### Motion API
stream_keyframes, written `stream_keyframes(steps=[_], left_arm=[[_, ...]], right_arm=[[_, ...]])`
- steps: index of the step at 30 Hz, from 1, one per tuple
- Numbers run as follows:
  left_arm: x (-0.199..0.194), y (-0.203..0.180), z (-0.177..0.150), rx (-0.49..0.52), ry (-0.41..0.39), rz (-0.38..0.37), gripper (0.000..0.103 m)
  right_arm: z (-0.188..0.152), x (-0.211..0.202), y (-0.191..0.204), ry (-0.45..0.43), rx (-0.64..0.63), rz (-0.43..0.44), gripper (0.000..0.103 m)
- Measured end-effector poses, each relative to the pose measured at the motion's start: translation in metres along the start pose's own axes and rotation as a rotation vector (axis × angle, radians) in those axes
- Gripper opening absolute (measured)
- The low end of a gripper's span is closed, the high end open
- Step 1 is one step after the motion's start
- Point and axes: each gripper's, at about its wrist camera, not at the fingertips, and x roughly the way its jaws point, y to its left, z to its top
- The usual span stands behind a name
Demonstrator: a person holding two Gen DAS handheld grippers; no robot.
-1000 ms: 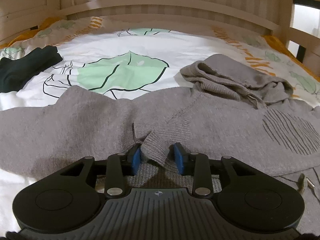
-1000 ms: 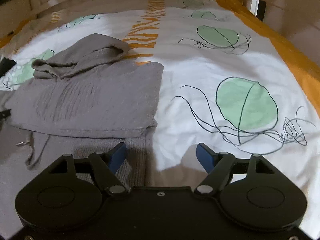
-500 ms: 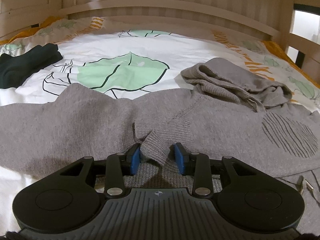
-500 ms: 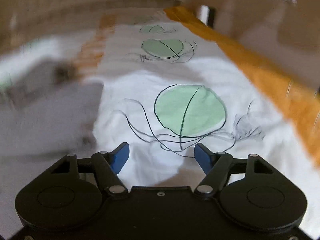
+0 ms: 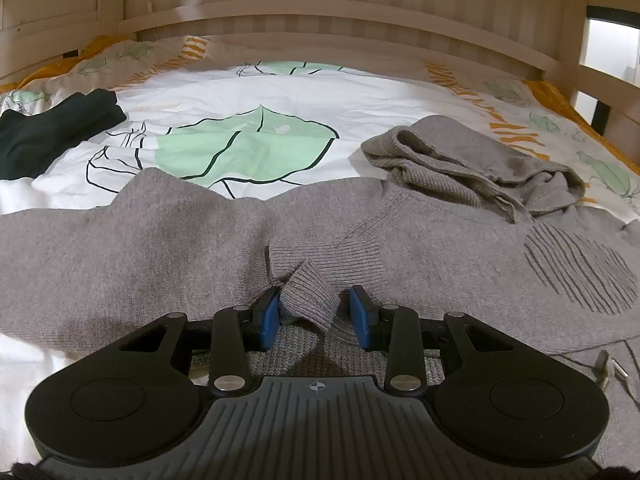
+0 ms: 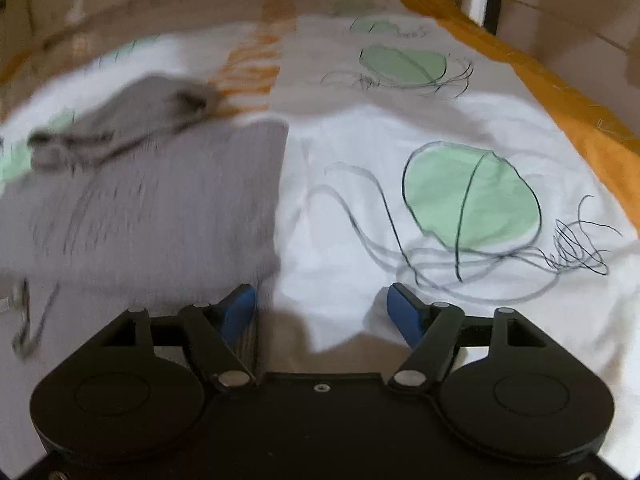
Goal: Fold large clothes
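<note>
A grey knitted hooded sweater [image 5: 160,240] lies spread across the bed, its hood [image 5: 460,160] bunched at the far right. A ribbed cuff [image 5: 308,296] of a folded-in sleeve stands up between the blue pads of my left gripper [image 5: 316,314]. It leans on the left pad, with a small gap to the right one. In the blurred right wrist view the sweater [image 6: 160,208] fills the left half. My right gripper [image 6: 322,312] stands open low over the white duvet [image 6: 440,128] just off the sweater's right edge, nothing between its pads.
A dark green garment [image 5: 48,136] lies at the far left of the bed. A wooden headboard [image 5: 320,12] closes the far side, and wooden rails run along the right. A drawstring's metal tip [image 5: 604,364] lies on the sweater at the lower right.
The right wrist view swung right, away from the sweater, then back left toward its edge. The left gripper and the cuff stayed where they were.
</note>
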Motion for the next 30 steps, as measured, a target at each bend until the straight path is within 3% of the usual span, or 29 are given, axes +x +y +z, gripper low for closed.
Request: stream_keyframes(steps=[4,5,6,8,14,18,23,30], left_arm=[[-0.002,0.004,0.003,-0.018,0.007,-0.028,0.041],[-0.004,0.006,0.004,-0.030,0.011,-0.058,0.051],[-0.005,0.009,0.005,-0.044,0.020,-0.102,0.069],[-0.010,0.016,0.007,-0.076,0.047,-0.211,0.087],[-0.050,0.048,0.010,-0.114,0.027,-0.257,0.087],[-0.070,0.099,0.014,-0.180,0.034,-0.214,0.087],[-0.081,0.183,0.014,-0.305,0.031,-0.078,0.087],[-0.069,0.279,0.007,-0.474,0.053,0.065,0.087]], right_arm=[[0.005,-0.013,-0.004,-0.079,0.033,0.013,0.078],[0.006,-0.018,-0.004,-0.108,0.040,0.018,0.079],[0.007,-0.024,-0.004,-0.143,0.049,0.030,0.081],[0.010,-0.033,-0.006,-0.199,0.073,0.068,0.095],[0.012,-0.041,0.001,-0.238,0.118,0.197,0.102],[0.008,-0.049,0.021,-0.220,0.091,0.232,0.102],[0.005,-0.062,0.051,-0.213,0.083,0.281,0.102],[0.007,-0.070,0.102,-0.167,0.070,0.374,0.102]])
